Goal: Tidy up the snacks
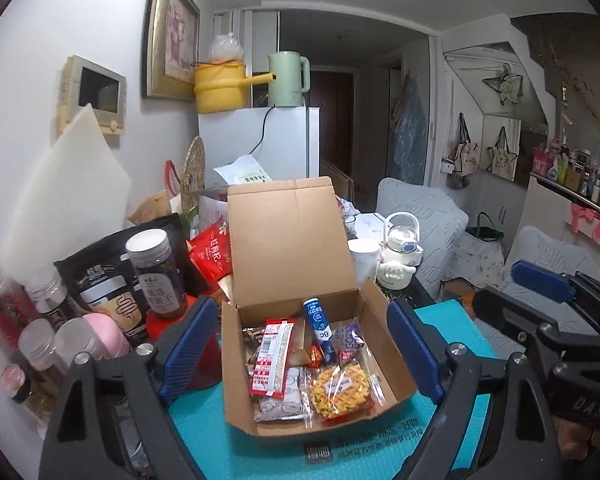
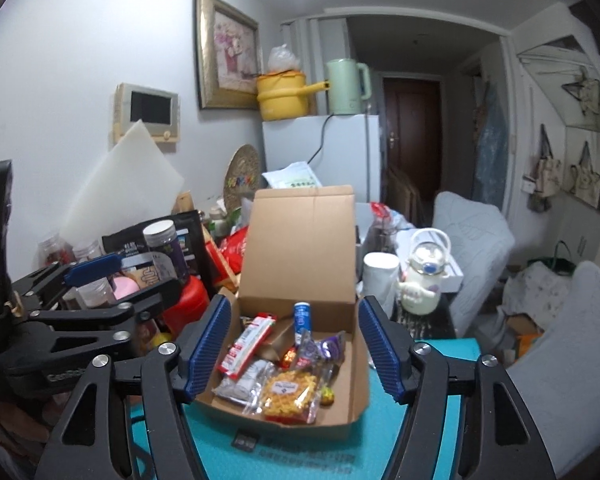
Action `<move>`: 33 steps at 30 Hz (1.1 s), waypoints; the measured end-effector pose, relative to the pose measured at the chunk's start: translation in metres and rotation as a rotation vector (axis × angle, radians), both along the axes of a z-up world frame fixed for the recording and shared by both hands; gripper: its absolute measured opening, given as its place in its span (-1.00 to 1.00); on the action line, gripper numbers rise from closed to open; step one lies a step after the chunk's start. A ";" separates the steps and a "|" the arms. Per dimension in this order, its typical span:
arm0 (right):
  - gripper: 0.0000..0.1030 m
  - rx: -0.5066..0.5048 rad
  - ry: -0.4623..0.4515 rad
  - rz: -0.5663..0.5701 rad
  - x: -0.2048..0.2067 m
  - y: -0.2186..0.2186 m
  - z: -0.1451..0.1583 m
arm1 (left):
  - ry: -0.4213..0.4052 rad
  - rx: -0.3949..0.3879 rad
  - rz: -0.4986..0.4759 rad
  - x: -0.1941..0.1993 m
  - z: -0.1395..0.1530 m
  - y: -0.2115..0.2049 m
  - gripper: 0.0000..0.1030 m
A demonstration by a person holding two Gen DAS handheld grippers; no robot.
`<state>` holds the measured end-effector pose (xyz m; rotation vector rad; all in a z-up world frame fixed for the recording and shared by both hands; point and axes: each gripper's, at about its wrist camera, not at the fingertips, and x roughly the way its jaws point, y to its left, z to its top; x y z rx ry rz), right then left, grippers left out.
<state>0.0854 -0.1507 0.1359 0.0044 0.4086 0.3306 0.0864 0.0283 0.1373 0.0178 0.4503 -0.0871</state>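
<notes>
An open cardboard box stands on a teal mat, its lid upright at the back. Inside lie a red-and-white stick pack, a blue tube, a purple packet and a yellow snack bag. My left gripper hangs open in front of the box, which shows between its blue pads, untouched. In the right wrist view the box and yellow bag also lie beyond my open right gripper. Each gripper holds nothing.
Lidded jars, a black pouch and a red pouch crowd the box's left side. A white mug and a white character bottle stand at its right. A fridge is behind; covered chairs are to the right.
</notes>
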 end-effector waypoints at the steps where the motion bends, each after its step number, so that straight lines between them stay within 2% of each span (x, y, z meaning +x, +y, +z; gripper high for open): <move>1: 0.52 0.000 -0.015 -0.012 -0.009 -0.002 0.000 | -0.004 0.000 0.000 -0.006 0.000 0.000 0.71; 5: 0.65 -0.013 -0.044 -0.033 -0.033 -0.004 -0.003 | -0.025 0.005 -0.006 -0.030 0.000 0.000 0.71; 13: 0.65 -0.039 -0.035 -0.059 -0.066 -0.005 -0.018 | -0.031 0.013 -0.042 -0.065 -0.016 -0.002 0.71; 23: 0.65 -0.041 0.022 -0.085 -0.085 -0.002 -0.049 | 0.020 -0.001 -0.032 -0.084 -0.045 -0.003 0.71; 33: 0.65 -0.028 0.054 -0.088 -0.087 -0.006 -0.060 | 0.061 -0.008 -0.018 -0.086 -0.061 -0.003 0.71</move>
